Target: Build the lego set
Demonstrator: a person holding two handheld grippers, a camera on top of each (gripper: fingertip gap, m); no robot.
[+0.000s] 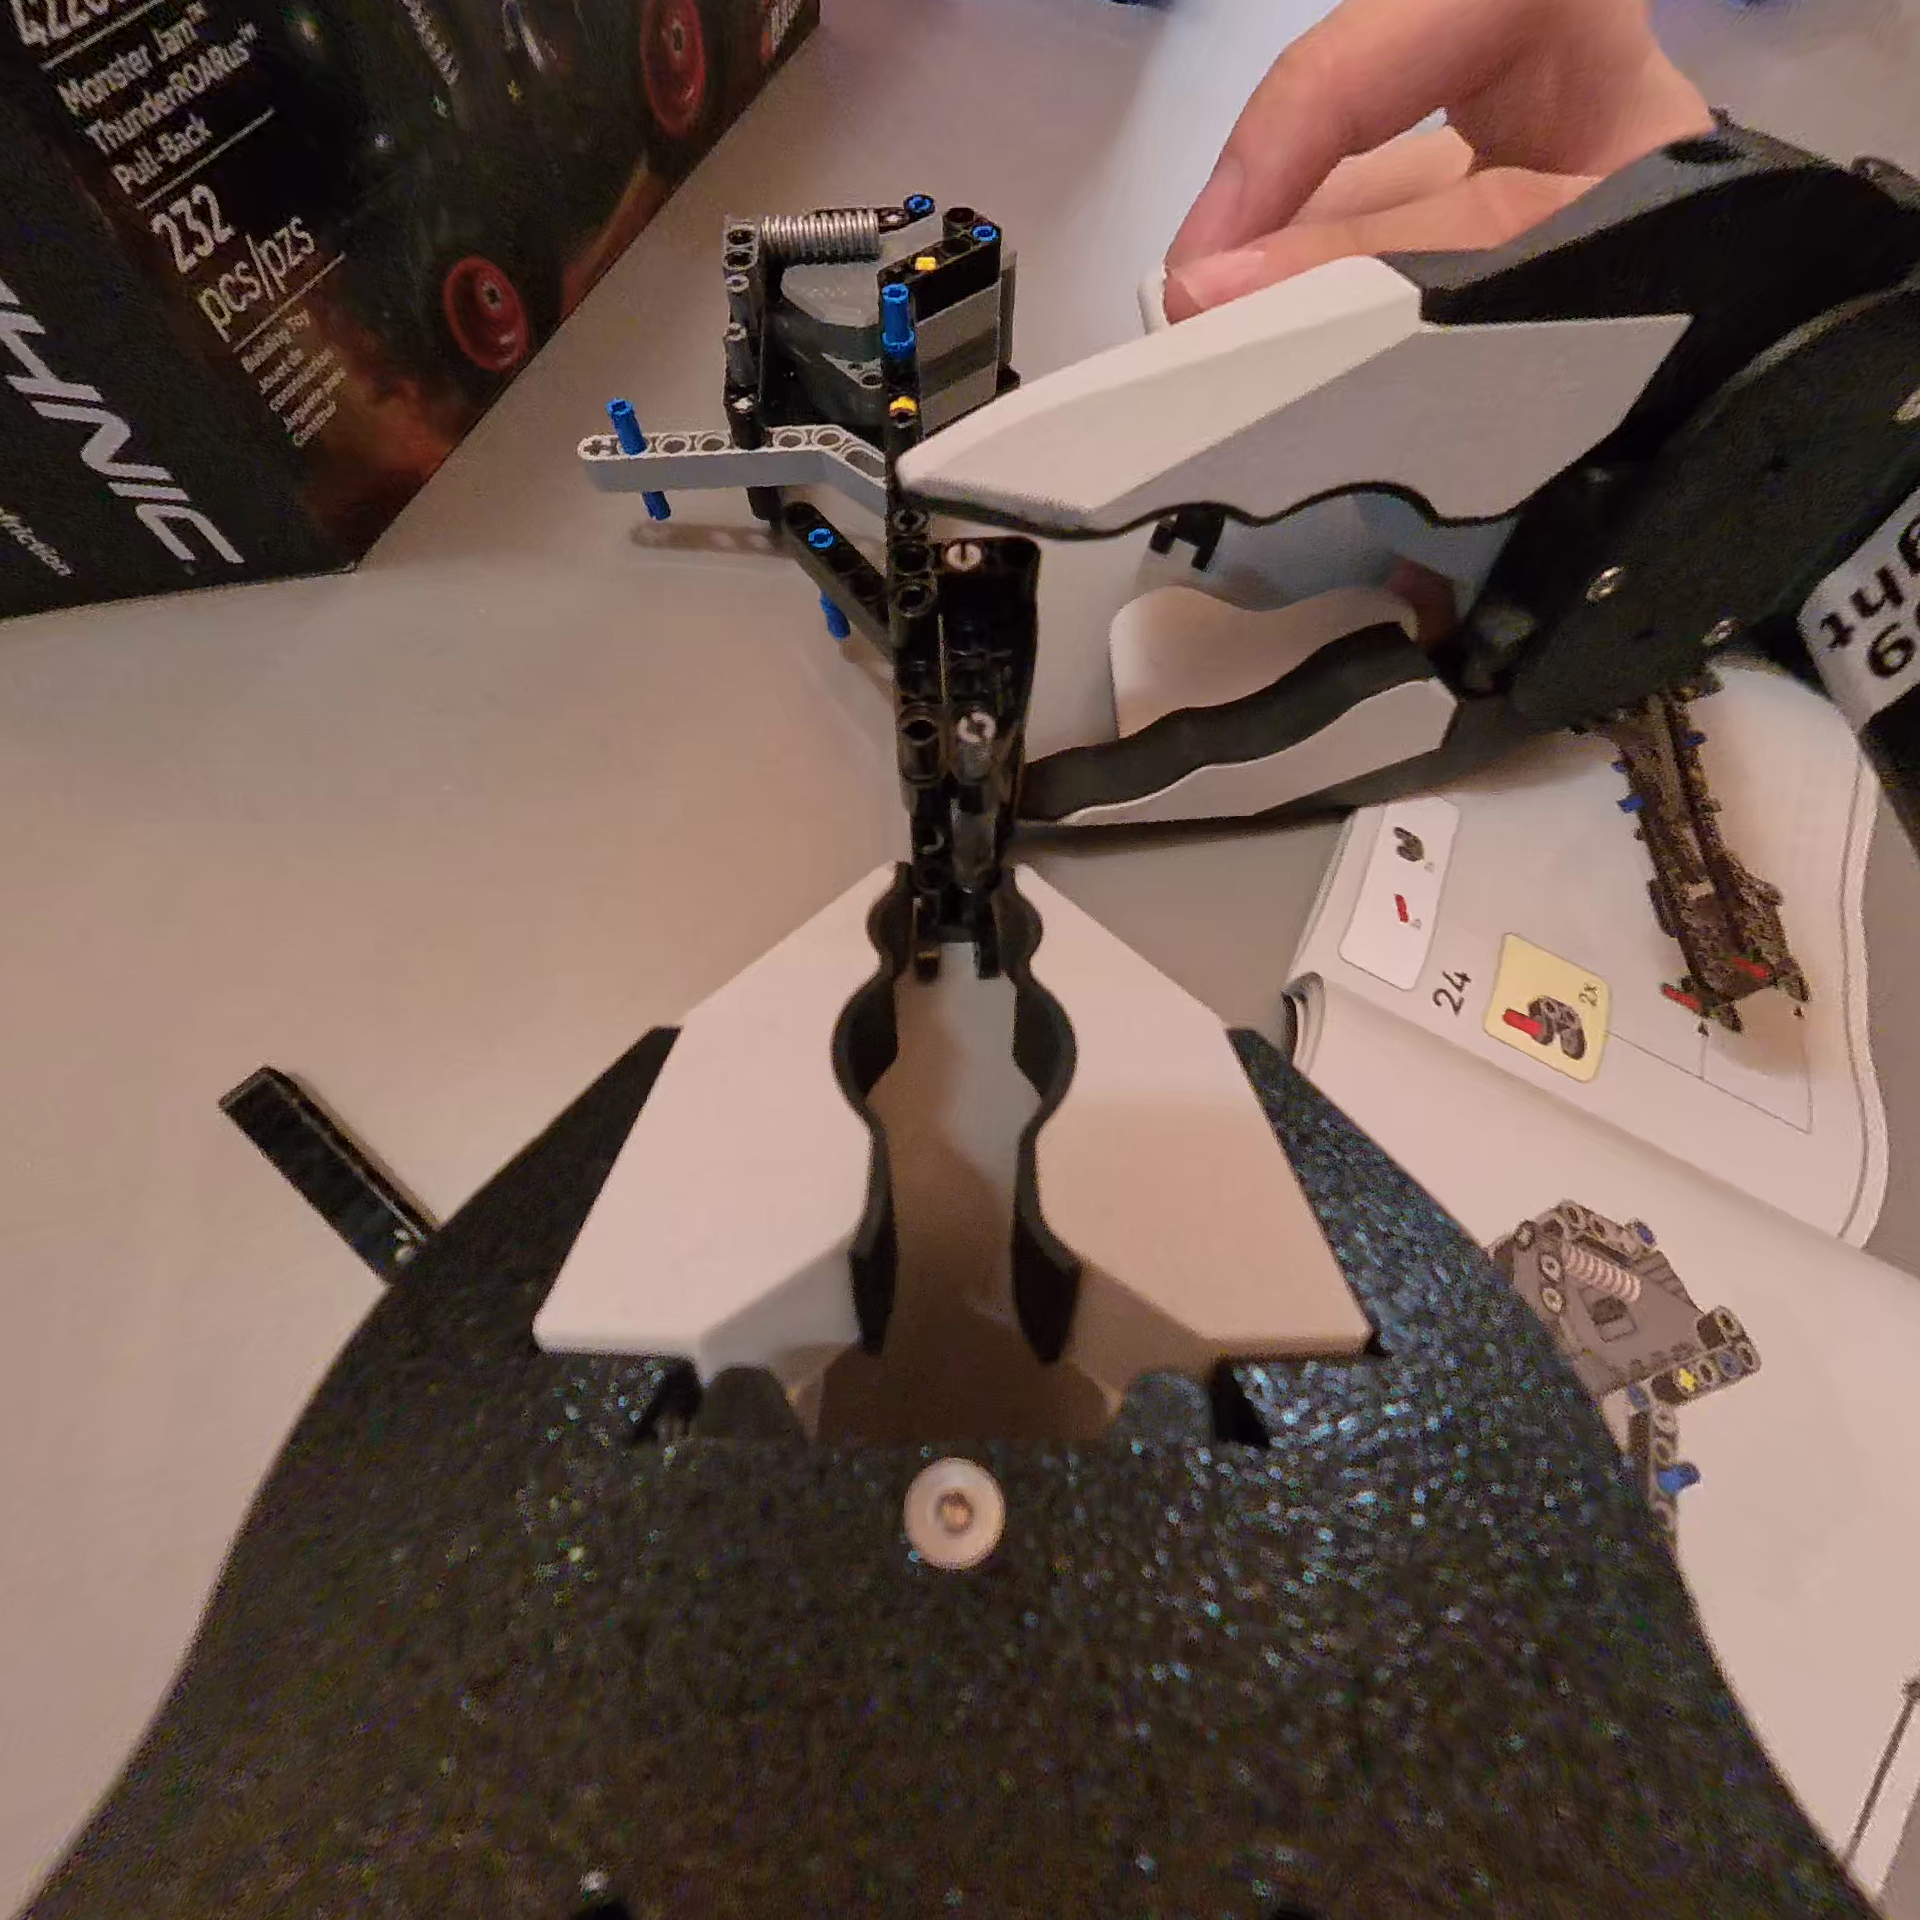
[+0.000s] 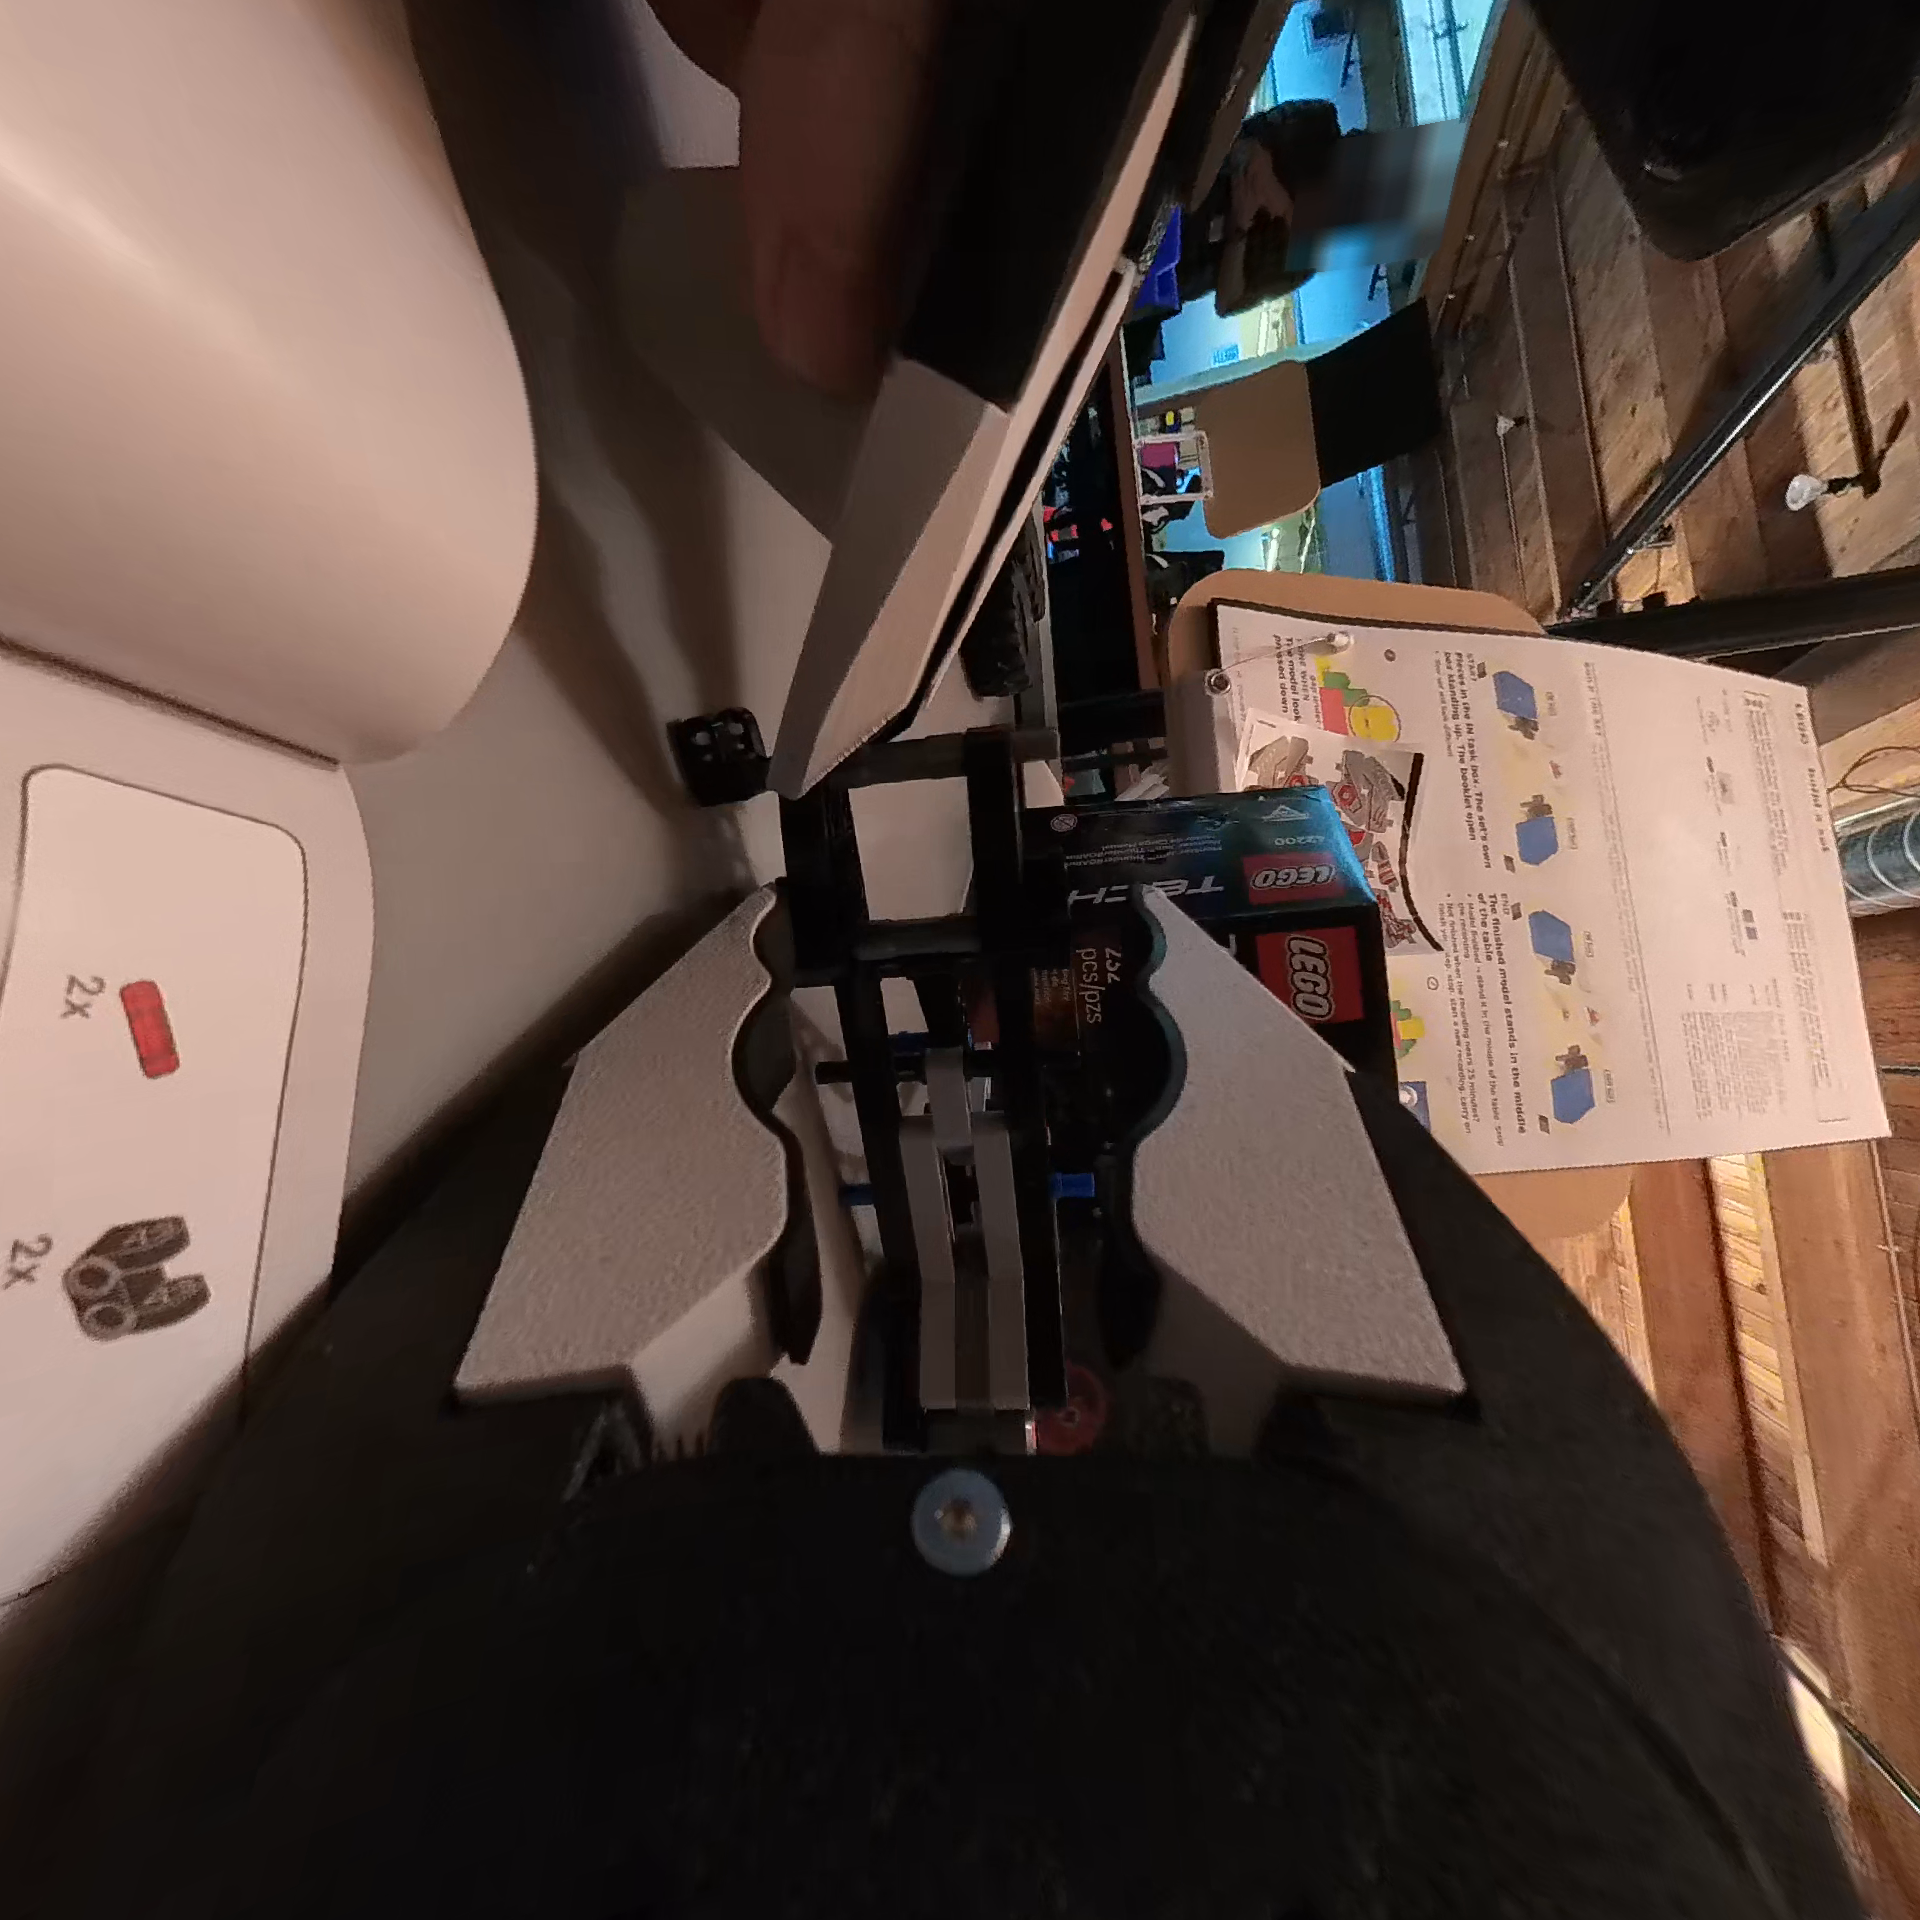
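The black lego frame was gripped at its near end by the left gripper, fingers nearly closed. Beyond the open instruction booklet, the right gripper was spread wide around the frame.

Left tool pinched nearly closed at its tips, right tool spread wide, hand gripping it

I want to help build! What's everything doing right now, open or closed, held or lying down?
Left gripper: shut on frame.
Right gripper: open, around frame.
Frame: half-built, held up off table.
Booklet: open, flat on table.
Box: standing on table.
Black beam: loose on table.
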